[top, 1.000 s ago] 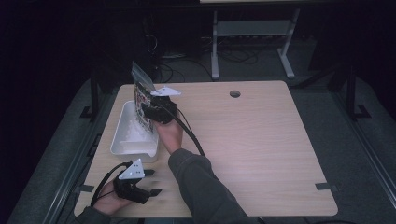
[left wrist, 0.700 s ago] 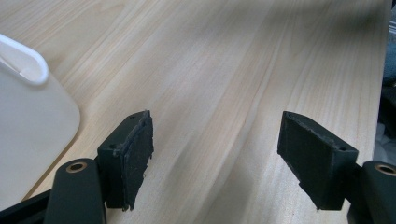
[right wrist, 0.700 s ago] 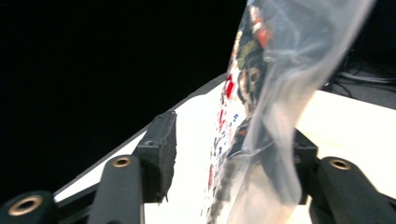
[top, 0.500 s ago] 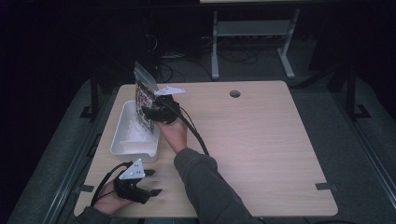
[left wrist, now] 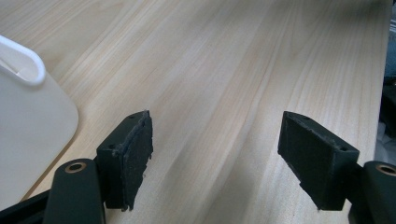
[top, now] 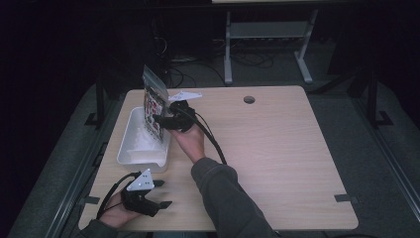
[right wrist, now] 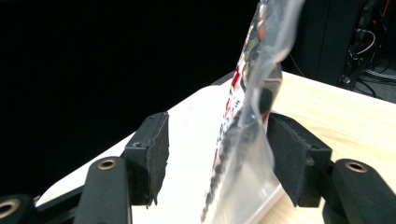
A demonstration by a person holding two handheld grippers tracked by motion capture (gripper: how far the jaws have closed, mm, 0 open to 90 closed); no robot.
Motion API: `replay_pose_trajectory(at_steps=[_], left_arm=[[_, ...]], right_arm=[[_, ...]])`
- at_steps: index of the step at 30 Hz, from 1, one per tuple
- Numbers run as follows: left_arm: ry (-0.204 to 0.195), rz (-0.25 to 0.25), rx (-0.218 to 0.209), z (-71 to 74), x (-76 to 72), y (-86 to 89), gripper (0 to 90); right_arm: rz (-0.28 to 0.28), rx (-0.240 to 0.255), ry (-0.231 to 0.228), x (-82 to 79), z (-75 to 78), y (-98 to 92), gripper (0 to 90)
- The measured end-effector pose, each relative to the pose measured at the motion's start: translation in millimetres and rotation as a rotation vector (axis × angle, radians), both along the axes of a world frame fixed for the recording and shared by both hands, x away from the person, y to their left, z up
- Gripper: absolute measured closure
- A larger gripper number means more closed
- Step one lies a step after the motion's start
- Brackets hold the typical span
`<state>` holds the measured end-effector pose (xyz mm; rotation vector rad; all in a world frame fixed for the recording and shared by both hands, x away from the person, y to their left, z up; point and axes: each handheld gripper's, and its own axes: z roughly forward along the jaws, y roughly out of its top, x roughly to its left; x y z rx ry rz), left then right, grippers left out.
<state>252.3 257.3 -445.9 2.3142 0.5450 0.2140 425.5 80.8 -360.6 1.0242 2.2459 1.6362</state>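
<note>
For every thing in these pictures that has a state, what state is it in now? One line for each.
Left tongs: open, nothing between the jaws, low over the table.
Right tongs: open, jaws on both sides of the bag, not clamped.
Plastic bag: standing on edge in the tray, printed contents inside.
White tray: upright on the table, holding the bag.

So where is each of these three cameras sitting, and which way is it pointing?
High view: above the person's side, looking down on the pale wooden table; both forearms and tongs show.
Left gripper view: rides the left tongs, facing across bare tabletop; open jaws.
Right gripper view: rides the right tongs, facing the clear printed plastic bag standing between its open jaws.
Shared: all three show the white rectangular plastic tray.
</note>
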Motion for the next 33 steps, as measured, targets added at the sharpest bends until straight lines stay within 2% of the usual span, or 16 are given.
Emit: replay_pose_trajectory(at_steps=[13,23,33], left_arm=[[-0.004,-0.001,0.000,-0.2,-0.3,-1.1,25.2],[-0.003,-0.007,0.005,-1.3,-0.9,-3.1,24.6],[-0.006,-0.006,0.012,-1.8,-0.9,-3.7,24.4]], right_arm=[[0.060,-0.004,0.016,-6.9,4.4,-23.5,34.1],[0.086,0.001,0.046,-10.8,3.3,-43.2,30.4],[0.098,-0.002,0.056,-15.1,3.4,-64.2,28.4]])
